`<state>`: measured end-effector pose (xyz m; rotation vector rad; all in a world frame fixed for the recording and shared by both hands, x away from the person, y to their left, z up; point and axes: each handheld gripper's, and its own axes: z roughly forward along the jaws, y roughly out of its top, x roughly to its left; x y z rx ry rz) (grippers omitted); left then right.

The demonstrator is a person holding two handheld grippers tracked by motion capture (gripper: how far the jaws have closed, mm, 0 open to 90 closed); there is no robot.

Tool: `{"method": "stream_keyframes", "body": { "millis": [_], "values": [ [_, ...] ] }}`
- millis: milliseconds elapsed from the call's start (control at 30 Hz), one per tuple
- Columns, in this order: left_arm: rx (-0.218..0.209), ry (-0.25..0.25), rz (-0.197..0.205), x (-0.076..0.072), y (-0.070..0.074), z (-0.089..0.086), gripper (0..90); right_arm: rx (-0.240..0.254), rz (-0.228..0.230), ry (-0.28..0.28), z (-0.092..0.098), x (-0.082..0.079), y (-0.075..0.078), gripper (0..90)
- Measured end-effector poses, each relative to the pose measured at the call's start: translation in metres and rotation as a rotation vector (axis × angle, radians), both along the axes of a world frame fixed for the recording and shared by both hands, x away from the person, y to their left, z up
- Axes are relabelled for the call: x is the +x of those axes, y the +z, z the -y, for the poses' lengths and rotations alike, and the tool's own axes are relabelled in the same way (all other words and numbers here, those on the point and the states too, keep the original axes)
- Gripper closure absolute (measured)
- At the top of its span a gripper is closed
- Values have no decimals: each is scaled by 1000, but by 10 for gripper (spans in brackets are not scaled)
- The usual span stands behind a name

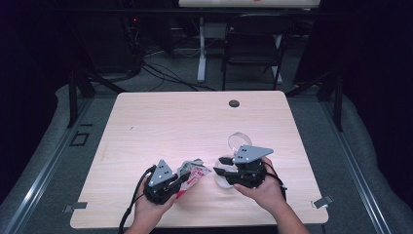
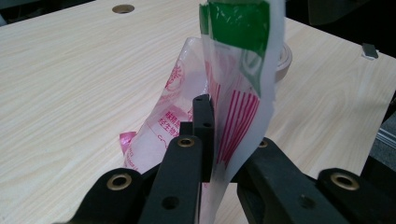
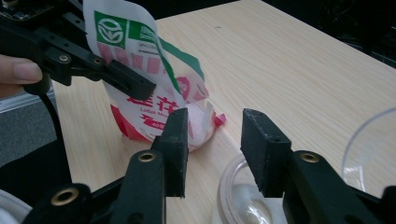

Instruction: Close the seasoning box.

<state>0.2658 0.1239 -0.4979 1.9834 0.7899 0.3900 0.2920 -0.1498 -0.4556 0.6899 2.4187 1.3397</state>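
Note:
A white plastic bag (image 1: 196, 170) printed in red and green stands up off the table near the front edge. My left gripper (image 1: 183, 179) is shut on its upper part; in the left gripper view the bag (image 2: 238, 70) rises between the closed jaws of that gripper (image 2: 210, 135). My right gripper (image 1: 220, 165) is open and holds nothing. It hovers over a clear round container (image 1: 223, 183), pointing at the bag. In the right gripper view its jaws (image 3: 212, 140) frame the bag (image 3: 149, 102), held by the left gripper (image 3: 140, 85), and the container (image 3: 243, 198) lies just below.
A clear round lid (image 1: 238, 141) lies just beyond the right gripper and shows as a clear arc (image 3: 369, 149) at the right in the right gripper view. The wooden table (image 1: 195, 117) has a cable hole (image 1: 234, 103) near its far edge. A folding chair (image 1: 255, 44) stands behind.

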Motion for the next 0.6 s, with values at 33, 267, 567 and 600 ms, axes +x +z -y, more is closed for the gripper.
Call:
{"method": "stream_keyframes", "body": {
  "millis": [33,267,567,600],
  "values": [
    [0,0,0,0,0,0,892,0,0,0,0,0,0,613],
    [-1,3,-3,-2,0,1,888,-21,-8,43,-13,4,-8,583],
    [-12,9,-9,-4,-1,1,878,-40,-24,90,-28,9,-15,602],
    [-12,9,-9,-4,-1,1,878,-50,-29,104,-32,10,-17,624]
  ]
}}
